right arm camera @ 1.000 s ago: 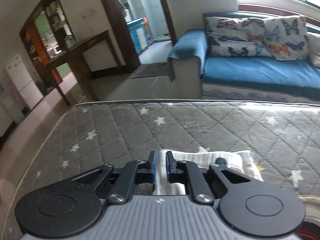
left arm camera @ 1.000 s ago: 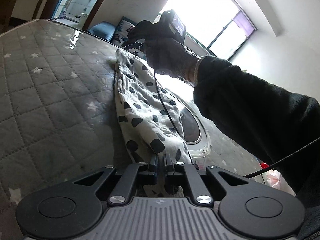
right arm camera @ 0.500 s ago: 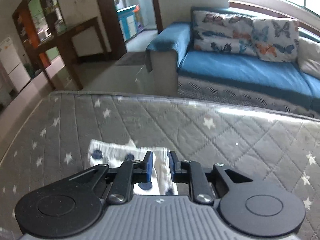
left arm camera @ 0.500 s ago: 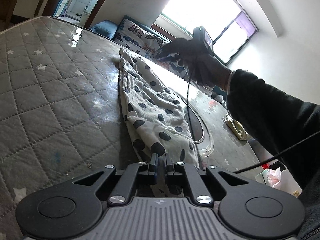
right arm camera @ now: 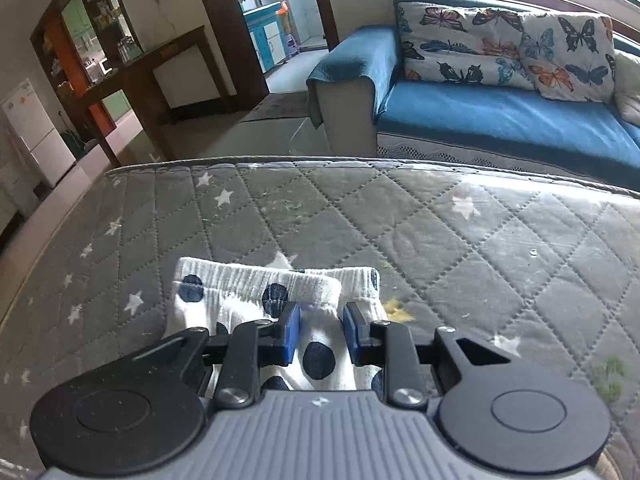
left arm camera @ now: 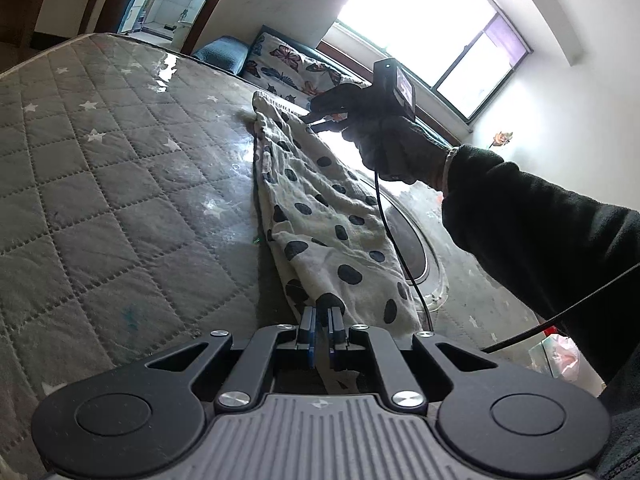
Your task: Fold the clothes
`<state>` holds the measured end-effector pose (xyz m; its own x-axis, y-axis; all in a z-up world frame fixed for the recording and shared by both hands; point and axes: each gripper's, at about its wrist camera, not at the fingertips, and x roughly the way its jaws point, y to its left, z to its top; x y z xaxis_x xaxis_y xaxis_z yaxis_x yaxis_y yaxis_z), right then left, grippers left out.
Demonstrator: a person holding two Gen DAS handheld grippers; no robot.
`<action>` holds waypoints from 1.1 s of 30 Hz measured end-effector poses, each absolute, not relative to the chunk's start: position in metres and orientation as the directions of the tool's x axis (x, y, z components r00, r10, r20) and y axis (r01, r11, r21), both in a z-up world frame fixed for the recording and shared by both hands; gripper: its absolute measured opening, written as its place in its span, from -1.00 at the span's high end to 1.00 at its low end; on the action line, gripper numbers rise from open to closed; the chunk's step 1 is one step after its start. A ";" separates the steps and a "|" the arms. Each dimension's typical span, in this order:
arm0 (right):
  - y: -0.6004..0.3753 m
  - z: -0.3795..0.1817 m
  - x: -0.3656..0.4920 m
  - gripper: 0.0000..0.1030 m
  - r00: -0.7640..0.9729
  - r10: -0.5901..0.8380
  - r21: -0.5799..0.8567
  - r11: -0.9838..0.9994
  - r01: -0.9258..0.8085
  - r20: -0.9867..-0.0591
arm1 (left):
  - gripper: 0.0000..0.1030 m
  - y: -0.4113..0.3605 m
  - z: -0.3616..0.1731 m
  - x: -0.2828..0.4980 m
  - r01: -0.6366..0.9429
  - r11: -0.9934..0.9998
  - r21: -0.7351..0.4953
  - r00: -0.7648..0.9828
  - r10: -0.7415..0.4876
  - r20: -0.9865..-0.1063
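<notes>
We are working on a quilted mattress (right arm camera: 440, 232) with wide bare room all around; its far edge and the sofa (right arm camera: 500, 120) sit well off. The spotted garment (left arm camera: 320, 216) is lying stretched along the mattress. Our left gripper (left arm camera: 319, 322) is clamping its near end, fingers fully closed. Our right gripper (right arm camera: 319, 330) is opening over the waistband end, cloth between the fingers but not pinched. Risk: the freed end springing back or bunching, or the cable (left arm camera: 396, 248) dragging the cloth.
</notes>
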<state>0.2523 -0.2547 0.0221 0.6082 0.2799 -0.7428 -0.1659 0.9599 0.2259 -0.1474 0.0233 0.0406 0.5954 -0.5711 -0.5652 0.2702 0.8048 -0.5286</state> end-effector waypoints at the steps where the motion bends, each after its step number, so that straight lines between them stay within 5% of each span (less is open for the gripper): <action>1: -0.256 0.022 0.253 0.67 0.609 0.283 0.228 0.959 -0.168 -0.741 | 0.87 0.023 0.041 -0.147 0.270 0.806 -0.527 0.594 -0.570 -0.568; 4: -0.259 0.027 0.251 0.85 0.625 0.269 0.207 0.963 -0.172 -0.732 | 0.87 0.023 0.040 -0.145 0.273 0.807 -0.524 0.593 -0.570 -0.569; 10: -0.266 0.038 0.251 0.87 0.669 0.200 0.125 0.979 -0.159 -0.716 | 0.87 0.024 0.038 -0.143 0.277 0.809 -0.519 0.584 -0.571 -0.577; 15: -0.269 0.034 0.250 0.64 0.668 0.162 0.077 0.985 -0.156 -0.726 | 0.87 0.023 0.036 -0.143 0.262 0.819 -0.511 0.580 -0.557 -0.594; 33: -0.286 0.061 0.129 0.53 0.505 0.296 0.061 0.901 -0.430 -0.811 | 0.85 0.014 0.066 -0.116 0.327 0.832 -0.448 0.630 -0.545 -0.552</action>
<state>0.1286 -0.2861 0.0606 0.5047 0.2958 -0.8110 -0.4304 0.9006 0.0606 -0.1160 0.0139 0.0661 0.6305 -0.5452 -0.5524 0.3274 0.8321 -0.4477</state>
